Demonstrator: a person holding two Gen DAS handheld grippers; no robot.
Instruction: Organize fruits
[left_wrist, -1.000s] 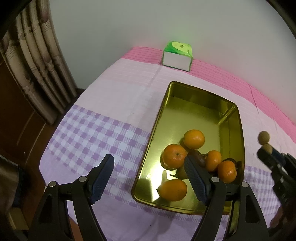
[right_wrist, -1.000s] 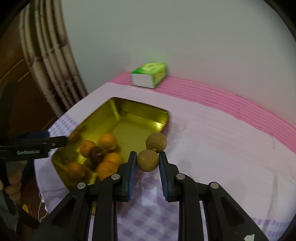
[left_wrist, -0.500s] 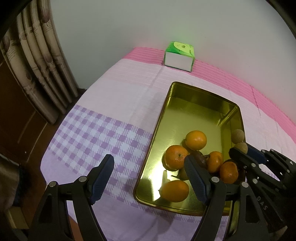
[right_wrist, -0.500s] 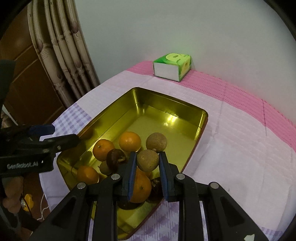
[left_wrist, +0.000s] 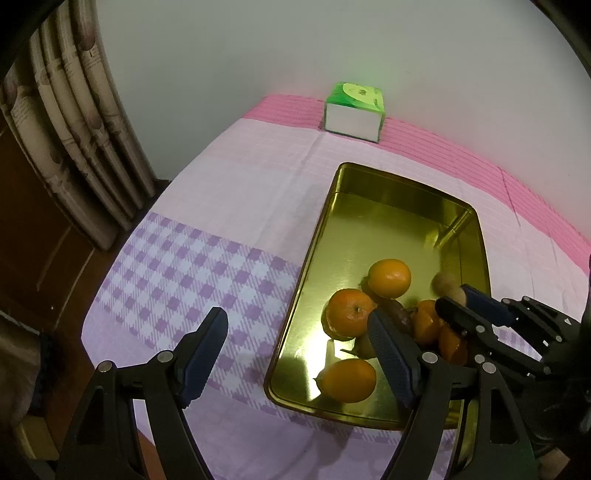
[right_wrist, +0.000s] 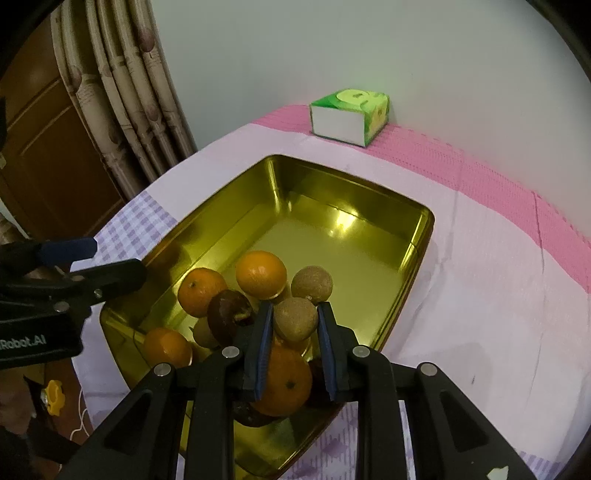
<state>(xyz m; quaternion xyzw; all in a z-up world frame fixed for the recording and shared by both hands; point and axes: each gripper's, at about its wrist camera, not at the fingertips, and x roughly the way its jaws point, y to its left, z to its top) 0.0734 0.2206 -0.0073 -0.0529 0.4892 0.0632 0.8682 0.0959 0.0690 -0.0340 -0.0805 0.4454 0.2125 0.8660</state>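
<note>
The right gripper (right_wrist: 295, 325) was clenched on a small brown round fruit (right_wrist: 296, 319) — a second brown fruit (right_wrist: 311, 284) of the same kind sat joined to it just beyond the fingertips. Both hung over the near end of a gold metal tray (right_wrist: 421, 236), right above the pile of fruit already lying in it. That pile held several oranges: one (right_wrist: 261, 274) at the far side of the heap, one (right_wrist: 201, 291) to its left, one (right_wrist: 167, 346) by the tray's near-left wall and a large one (right_wrist: 282, 380) directly under the gripper's fingers. A dark reddish-brown fruit (right_wrist: 229, 315) lay among them.

The left gripper (left_wrist: 295, 354) stood released, its jaws wide apart with nothing between them — one finger over the purple-checked tablecloth (left_wrist: 177, 273), the other over the tray's (left_wrist: 314, 236) near end. From the left wrist view, the right gripper (left_wrist: 452, 295) came in from the right edge, with the brown fruit (left_wrist: 443, 283) at its tips above the oranges (left_wrist: 389, 277).

A green and white tissue box (left_wrist: 354, 112) sat on the pink band of the cloth by the wall, well apart from the tray.
</note>
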